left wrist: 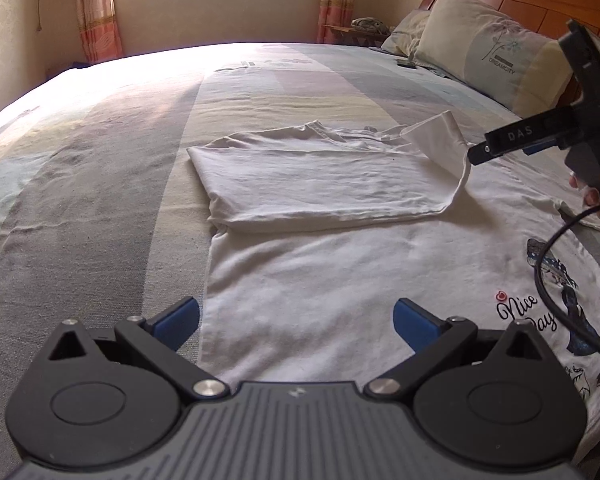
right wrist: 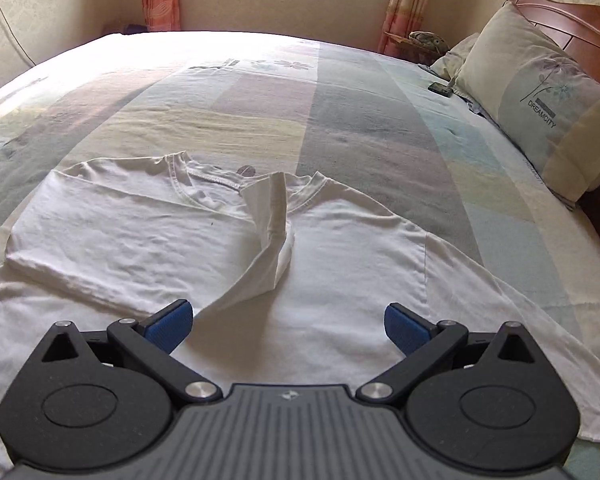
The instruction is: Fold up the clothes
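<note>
Between the spread fingers of the right tool [right wrist: 286, 326], which is released and grasps nothing, the white T-shirt [right wrist: 148, 240] lies on the bed [right wrist: 340, 112]. Just ahead of this tool a sleeve [right wrist: 274, 224] stands up in a loose peak instead of lying flat. To the tool's left, one side panel is folded inward over the body; to its right, the other side and its sleeve lie spread out flat. The collar sits at the far end from the tool.

Left tool [left wrist: 296, 324]: also released, empty, low over the shirt's lower body. To its right, a printed figure with "Nice Day" lettering [left wrist: 520, 308] faces up, and a black cable [left wrist: 548, 264] loops across the cloth there.

Risks, as judged:
- The peaked sleeve looks unstable; it may flop either way and leave a lump under a later fold.
- The cable could drag on the fabric and pull the folded panel askew.
- Thin, limp cotton: a pinch may catch two layers and undo the fold.

Fabric: white, soft, faintly creased, slightly greyed in places.
</note>
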Demonstrator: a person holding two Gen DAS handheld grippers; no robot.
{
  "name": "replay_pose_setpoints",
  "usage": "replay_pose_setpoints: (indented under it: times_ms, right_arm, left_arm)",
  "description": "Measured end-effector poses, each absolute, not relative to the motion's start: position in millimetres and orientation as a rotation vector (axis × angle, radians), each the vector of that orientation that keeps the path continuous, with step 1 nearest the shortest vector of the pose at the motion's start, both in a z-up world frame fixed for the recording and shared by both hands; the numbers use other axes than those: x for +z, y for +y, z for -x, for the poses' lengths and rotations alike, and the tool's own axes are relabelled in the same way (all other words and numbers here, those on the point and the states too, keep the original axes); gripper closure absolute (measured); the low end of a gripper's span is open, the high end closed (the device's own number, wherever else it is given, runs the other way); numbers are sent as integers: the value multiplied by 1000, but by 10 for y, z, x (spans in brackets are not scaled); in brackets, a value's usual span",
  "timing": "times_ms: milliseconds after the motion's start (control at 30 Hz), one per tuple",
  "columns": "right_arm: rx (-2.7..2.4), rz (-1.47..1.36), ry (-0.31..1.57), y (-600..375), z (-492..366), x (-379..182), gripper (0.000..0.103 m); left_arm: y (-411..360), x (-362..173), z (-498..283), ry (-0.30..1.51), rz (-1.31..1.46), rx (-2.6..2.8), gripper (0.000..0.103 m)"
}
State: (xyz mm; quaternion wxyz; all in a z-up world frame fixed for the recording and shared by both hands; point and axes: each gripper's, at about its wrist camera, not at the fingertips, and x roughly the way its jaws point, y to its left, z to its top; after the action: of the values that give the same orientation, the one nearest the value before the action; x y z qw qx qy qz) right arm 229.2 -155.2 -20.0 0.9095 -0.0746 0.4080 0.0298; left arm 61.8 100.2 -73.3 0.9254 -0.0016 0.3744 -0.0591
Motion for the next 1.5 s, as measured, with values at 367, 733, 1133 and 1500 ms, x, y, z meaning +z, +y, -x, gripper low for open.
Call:
replay_pose_setpoints:
  times_ms: [367,733,1133,1500]
  right_arm:
    - [-59,259,883,-1627,-2660,-782,0]
    - [-97,43,847,-2073,-2252,-694,0]
    - [-191,7,750,-2191,-2140,-538,0]
    - [105,-208,789,-2553,-2287,-514,0]
  left_arm:
    - [1112,-788,-618,791,12,-87,1]
    - [1040,-784,-608,795,-1,-115,1]
    - [1014,-795,-602,798,-1,-123,1]
    - [1117,-803,-599,807,29,-102,1]
